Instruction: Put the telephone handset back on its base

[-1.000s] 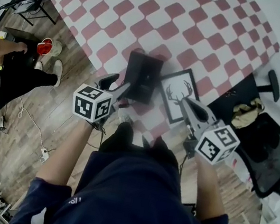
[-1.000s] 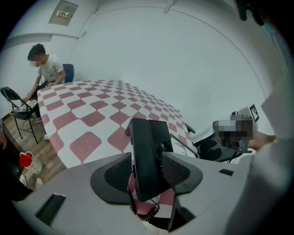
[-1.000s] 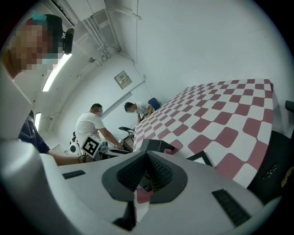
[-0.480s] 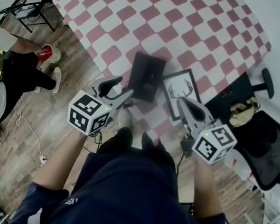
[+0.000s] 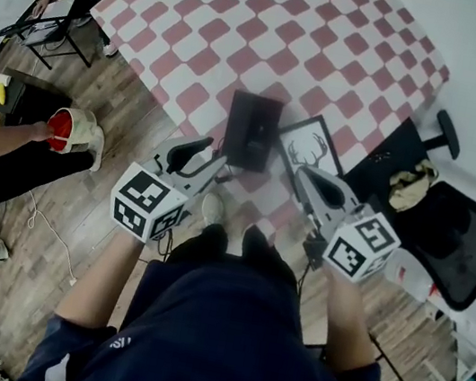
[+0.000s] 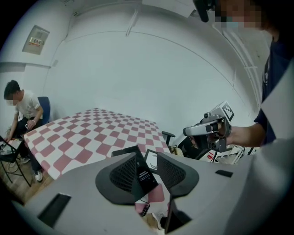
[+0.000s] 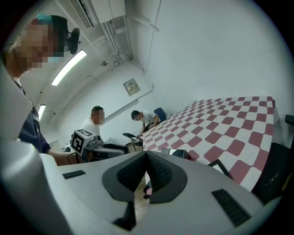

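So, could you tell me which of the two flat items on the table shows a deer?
The framed picture, lying right of the telephone, which is plain black.

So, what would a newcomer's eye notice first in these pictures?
The large table with a red-and-white checked cloth fills the upper head view. At its near edge sits a black telephone, with a black-framed deer-antler picture just right of it. Nearer the person hover the left gripper, jaws closing on nothing, and the shut right gripper.
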Demonstrator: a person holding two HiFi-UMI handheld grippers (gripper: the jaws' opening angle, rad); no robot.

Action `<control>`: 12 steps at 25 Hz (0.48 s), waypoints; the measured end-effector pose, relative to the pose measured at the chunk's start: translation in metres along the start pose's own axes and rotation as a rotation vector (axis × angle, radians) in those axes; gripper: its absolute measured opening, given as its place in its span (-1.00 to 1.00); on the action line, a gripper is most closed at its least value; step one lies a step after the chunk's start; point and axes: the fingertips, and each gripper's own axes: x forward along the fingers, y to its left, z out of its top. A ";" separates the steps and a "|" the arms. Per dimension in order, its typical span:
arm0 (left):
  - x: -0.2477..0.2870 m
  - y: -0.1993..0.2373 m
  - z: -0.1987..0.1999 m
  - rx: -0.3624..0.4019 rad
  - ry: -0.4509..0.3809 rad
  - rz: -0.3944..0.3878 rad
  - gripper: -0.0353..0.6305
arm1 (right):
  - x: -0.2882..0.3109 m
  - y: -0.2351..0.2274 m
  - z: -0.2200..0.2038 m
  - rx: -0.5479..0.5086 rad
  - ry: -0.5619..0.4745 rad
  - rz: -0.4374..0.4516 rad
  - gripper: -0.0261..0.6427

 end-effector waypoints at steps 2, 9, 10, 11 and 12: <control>-0.006 -0.002 0.007 0.016 -0.022 -0.004 -0.45 | -0.001 0.006 0.002 -0.007 -0.008 -0.001 -0.87; -0.020 -0.012 0.026 0.054 -0.078 -0.025 -0.61 | -0.002 0.021 0.007 -0.035 -0.032 0.000 -0.87; -0.022 -0.013 0.026 0.057 -0.081 -0.028 -0.62 | -0.003 0.023 0.007 -0.037 -0.034 0.002 -0.87; -0.023 -0.014 0.027 0.060 -0.082 -0.030 -0.64 | -0.002 0.025 0.007 -0.040 -0.037 0.005 -0.87; -0.025 -0.016 0.027 0.065 -0.084 -0.031 -0.65 | -0.002 0.027 0.007 -0.043 -0.041 0.006 -0.87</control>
